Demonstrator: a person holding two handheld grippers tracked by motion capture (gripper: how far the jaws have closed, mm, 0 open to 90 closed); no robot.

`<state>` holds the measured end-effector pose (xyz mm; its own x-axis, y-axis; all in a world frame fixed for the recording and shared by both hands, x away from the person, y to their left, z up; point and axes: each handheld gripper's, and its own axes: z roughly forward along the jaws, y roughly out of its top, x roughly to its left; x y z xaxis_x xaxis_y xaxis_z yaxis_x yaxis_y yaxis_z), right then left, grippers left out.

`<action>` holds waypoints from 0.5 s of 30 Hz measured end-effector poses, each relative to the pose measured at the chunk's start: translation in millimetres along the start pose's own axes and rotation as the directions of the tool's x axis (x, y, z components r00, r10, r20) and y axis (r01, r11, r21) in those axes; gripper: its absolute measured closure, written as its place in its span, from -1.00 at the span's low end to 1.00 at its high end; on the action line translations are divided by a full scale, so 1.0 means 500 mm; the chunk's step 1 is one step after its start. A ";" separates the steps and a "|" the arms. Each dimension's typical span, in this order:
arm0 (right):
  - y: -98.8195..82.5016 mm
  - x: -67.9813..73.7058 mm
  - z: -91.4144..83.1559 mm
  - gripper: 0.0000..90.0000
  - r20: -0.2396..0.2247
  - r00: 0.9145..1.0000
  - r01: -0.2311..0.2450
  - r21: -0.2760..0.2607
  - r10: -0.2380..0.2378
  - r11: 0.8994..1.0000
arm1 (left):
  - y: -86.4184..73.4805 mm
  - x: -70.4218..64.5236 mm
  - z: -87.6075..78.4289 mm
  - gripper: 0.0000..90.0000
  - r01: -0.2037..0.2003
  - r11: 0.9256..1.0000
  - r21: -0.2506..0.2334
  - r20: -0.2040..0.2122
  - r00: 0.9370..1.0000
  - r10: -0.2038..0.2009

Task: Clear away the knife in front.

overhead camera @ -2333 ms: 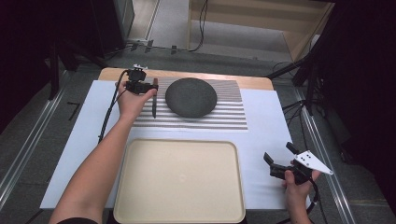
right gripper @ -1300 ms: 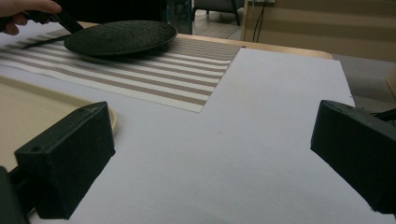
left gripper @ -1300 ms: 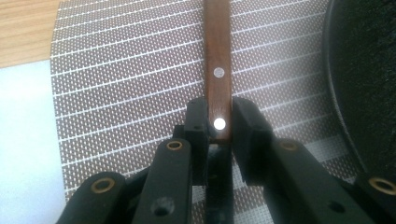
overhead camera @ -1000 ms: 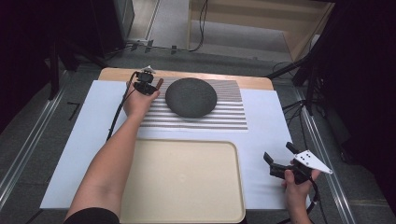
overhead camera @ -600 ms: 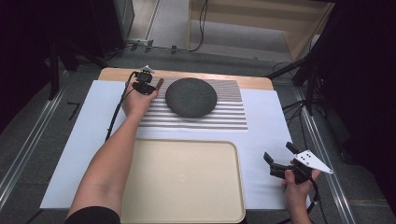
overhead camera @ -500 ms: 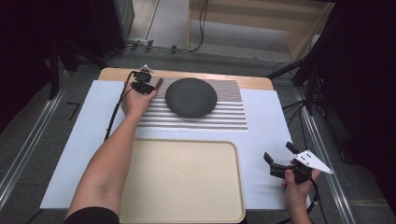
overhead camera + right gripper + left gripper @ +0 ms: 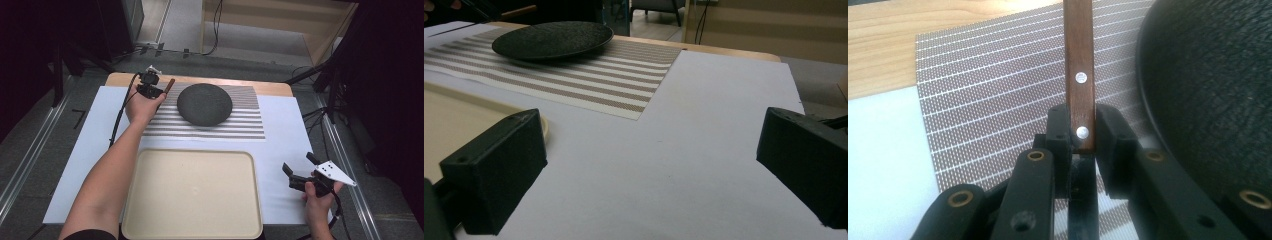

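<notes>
Left tool pinches a wooden handle just beside the dark plate; right tool spread over bare tabletop.

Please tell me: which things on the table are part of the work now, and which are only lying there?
In use: left gripper, shut on the wooden handle.
Lying about: black plate, striped mat, beige tray; right gripper open, holding nothing.

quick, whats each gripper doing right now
Left gripper: shut on the brown wooden riveted handle.
Right gripper: open, jaws wide apart, holding nothing.
</notes>
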<state>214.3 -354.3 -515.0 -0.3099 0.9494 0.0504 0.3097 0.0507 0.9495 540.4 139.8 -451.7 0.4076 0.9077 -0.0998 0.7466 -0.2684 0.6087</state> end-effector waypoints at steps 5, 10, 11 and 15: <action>0.000 0.000 0.000 -1.00 -0.004 1.000 -0.005 -0.002 0.005 1.000 | -0.011 -0.004 -0.024 0.71 -0.002 0.999 -0.034 0.006 1.000 0.002; 0.000 0.000 0.000 -1.00 -0.005 1.000 -0.004 -0.001 0.004 1.000 | -0.021 -0.006 -0.049 0.71 -0.020 0.999 -0.038 0.023 1.000 0.021; 0.000 0.001 -0.001 -1.00 -0.004 1.000 -0.005 0.000 0.005 1.000 | -0.024 -0.007 -0.053 0.71 -0.021 0.999 -0.041 0.026 0.999 0.022; 0.000 0.000 0.000 -1.00 -0.004 1.000 -0.001 -0.001 0.001 1.000 | -0.036 -0.013 -0.070 0.71 -0.038 0.998 -0.043 0.040 0.998 0.040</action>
<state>214.2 -354.2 -514.9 -0.3131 0.9483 0.0521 0.3091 0.0499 0.9497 505.9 150.0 -434.5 0.4579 0.8825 -0.1071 0.7073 -0.2887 0.6452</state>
